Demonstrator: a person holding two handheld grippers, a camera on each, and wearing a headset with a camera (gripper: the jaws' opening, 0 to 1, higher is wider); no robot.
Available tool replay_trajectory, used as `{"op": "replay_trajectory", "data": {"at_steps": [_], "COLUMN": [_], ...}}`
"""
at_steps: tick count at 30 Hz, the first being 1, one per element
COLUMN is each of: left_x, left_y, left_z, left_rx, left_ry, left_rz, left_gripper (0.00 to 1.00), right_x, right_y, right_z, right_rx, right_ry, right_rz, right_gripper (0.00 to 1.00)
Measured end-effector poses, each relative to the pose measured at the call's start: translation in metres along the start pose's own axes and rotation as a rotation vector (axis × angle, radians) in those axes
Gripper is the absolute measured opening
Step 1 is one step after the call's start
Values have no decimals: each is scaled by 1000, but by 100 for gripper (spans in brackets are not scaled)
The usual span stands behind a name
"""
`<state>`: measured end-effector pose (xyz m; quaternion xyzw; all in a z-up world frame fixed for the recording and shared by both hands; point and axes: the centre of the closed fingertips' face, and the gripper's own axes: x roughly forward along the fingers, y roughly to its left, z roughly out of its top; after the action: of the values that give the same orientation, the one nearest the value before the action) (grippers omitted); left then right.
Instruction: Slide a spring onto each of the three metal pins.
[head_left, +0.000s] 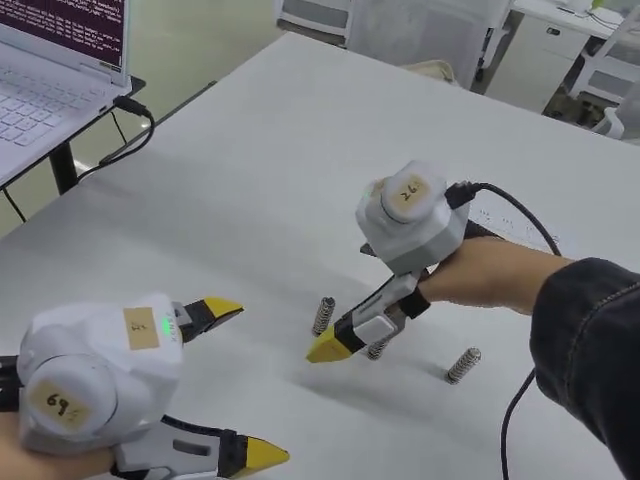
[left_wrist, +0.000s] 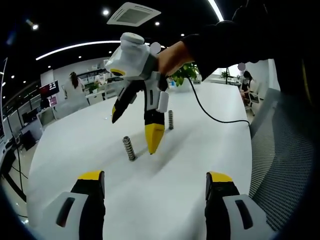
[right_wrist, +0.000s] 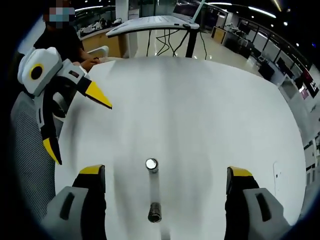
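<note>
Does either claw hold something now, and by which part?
Nothing is held. The left claw and the right claw are both open, gripping nothing.

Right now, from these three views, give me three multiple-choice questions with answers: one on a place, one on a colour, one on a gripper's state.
1. Where does the laptop sit?
A) on a stand beside the white table
B) flat on the table's middle
C) on a chair

2. What colour are the left gripper's fingertips?
A) red
B) yellow
C) blue

3. How do the right gripper's jaws stand?
A) shut, empty
B) shut on a pen
C) open, gripping nothing

Answers:
1 A: the head view shows the laptop at upper left on a black stand off the table's edge.
2 B: both tips are yellow in the left gripper view.
3 C: in the right gripper view the jaws stand wide apart, with the metal pin between them untouched.
</note>
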<state>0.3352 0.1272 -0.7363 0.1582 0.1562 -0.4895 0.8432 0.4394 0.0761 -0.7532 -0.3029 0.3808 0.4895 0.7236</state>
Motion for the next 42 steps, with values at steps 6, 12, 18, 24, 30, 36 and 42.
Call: {"op": "replay_trajectory", "data": {"at_steps": [6, 12, 18, 24, 30, 36, 42], "left_x": [1, 1, 3, 6, 7, 9, 9], "left_y": [1, 1, 0, -2, -4, -5, -6], "left_z": [3, 6, 9, 12, 17, 21, 26], "left_rx": [6, 14, 15, 13, 10, 15, 13], "left_ry": [3, 10, 12, 15, 10, 8, 0], "left_rz": [-4, -10, -15, -24, -31, -38, -40], "left_gripper": [80, 80, 79, 79, 78, 78, 78], "right_x": [-20, -37, -54, -71, -85, -93, -101], "right_y": [-10, -17, -20, -21, -17, -9, 1], "right_z": [-6, -17, -31, -55, -75, -87, -98], "right_rx": [35, 76, 127, 181, 236, 286, 324], "right_ry": [-34, -64, -98, -103, -123, -171, -242], "right_rz": [-44, -83, -122, -157, -193, -227, -279], "right_gripper": [100, 100, 100, 100, 100, 100, 100]}}
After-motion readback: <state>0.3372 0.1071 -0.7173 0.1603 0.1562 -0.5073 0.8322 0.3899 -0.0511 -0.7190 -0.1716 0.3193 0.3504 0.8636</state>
